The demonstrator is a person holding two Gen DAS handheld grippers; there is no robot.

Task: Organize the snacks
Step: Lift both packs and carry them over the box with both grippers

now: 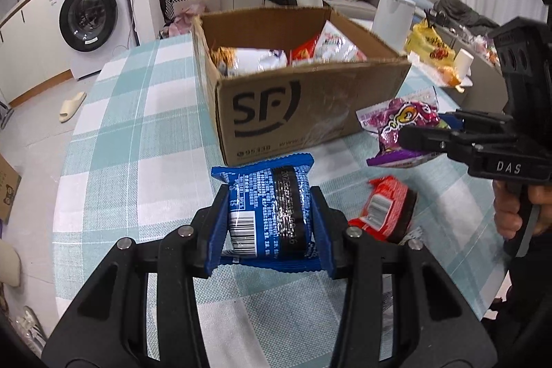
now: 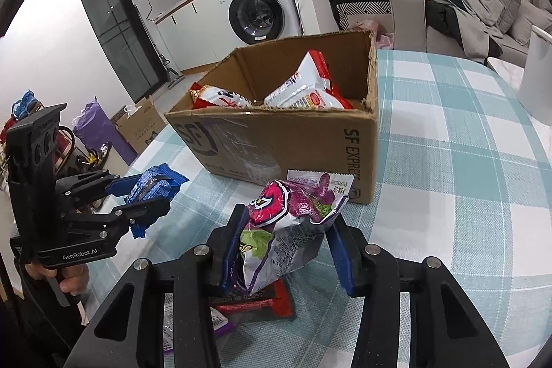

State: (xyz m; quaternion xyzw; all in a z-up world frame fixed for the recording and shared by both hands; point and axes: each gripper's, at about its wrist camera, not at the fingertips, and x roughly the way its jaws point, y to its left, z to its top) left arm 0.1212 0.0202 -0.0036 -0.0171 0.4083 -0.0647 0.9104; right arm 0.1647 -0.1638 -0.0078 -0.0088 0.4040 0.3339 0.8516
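Mid-transfer: left gripper (image 1: pixel 272 223) clamps blue snack pack (image 1: pixel 267 206), right gripper (image 2: pixel 286 247) clamps purple snack bag (image 2: pixel 293 223), both above table near cardboard box (image 1: pixel 310 106); next, prob. lift over rim & release.

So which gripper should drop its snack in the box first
Probably the right gripper: its purple snack bag sits closer to the cardboard box. The left gripper, holding the blue packet, sits farther back.
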